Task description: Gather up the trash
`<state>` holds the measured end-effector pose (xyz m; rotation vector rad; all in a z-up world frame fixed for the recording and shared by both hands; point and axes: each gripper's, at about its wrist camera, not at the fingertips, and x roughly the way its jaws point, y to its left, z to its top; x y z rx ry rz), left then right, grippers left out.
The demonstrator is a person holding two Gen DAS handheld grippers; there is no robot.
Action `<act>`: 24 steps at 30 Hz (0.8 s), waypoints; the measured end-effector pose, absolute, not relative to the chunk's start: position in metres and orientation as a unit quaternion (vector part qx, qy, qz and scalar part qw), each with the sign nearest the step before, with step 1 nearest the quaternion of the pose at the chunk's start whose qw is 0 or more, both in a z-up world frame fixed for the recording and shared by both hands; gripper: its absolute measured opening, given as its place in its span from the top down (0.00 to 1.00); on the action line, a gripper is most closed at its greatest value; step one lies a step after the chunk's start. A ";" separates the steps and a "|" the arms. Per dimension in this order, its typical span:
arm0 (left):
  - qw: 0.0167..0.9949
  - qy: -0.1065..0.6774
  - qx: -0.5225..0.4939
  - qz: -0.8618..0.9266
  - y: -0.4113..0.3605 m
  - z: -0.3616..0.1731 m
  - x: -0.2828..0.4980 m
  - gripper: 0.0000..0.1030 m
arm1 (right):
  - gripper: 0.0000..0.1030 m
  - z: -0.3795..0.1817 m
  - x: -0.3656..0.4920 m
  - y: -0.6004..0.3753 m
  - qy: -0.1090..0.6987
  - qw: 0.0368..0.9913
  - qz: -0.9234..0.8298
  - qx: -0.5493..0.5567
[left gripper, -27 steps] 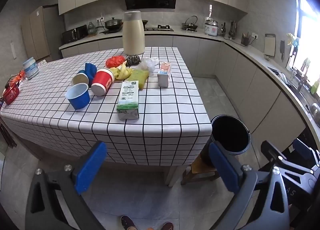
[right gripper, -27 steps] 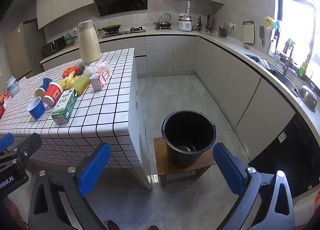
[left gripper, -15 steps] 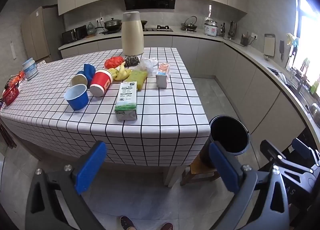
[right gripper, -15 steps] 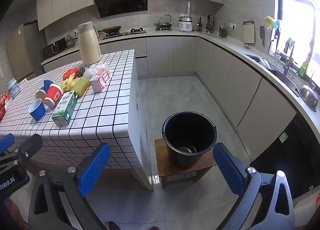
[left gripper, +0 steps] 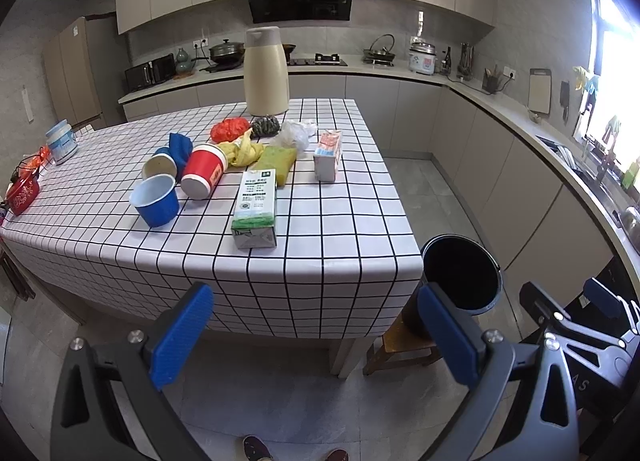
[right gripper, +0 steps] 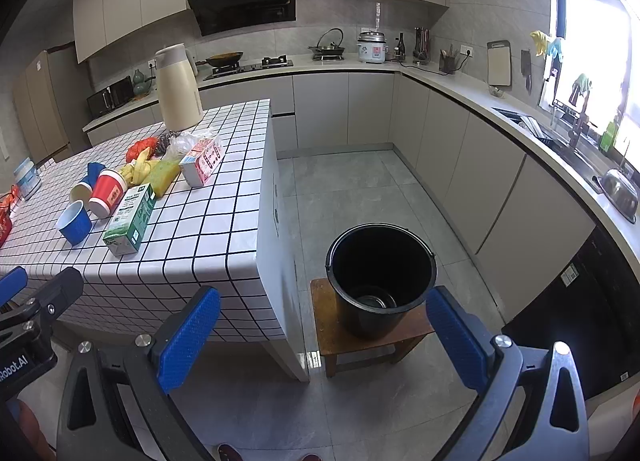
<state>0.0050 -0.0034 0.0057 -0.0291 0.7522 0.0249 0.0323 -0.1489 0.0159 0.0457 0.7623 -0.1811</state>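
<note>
Trash lies on the checked table: a green-and-white carton lying flat, a pink carton, a red cup on its side, a blue cup, banana peel and bags. A black bucket stands on a wooden stool right of the table. My left gripper is open and empty, short of the table's near edge. My right gripper is open and empty, in front of the bucket. The right gripper also shows in the left wrist view.
A tall cream thermos jug stands at the table's far end. A red basket and a white tub sit at the table's left. Kitchen counters run along the back and right. Grey floor lies between.
Both views have shifted very slightly; the table and bucket sit marginally closer. Both grippers stay open and empty.
</note>
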 end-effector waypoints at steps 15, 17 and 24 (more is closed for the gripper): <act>0.930 0.366 -0.013 0.012 -0.001 0.005 0.006 0.00 | 0.00 0.017 0.037 -0.146 0.374 0.923 -0.090 0.021; 0.930 0.367 -0.013 0.013 -0.001 0.005 0.006 0.00 | 0.00 0.017 0.038 -0.145 0.374 0.923 -0.091 0.021; 0.930 0.368 -0.014 0.012 0.000 0.005 0.007 0.00 | 0.00 0.017 0.038 -0.145 0.374 0.923 -0.092 0.020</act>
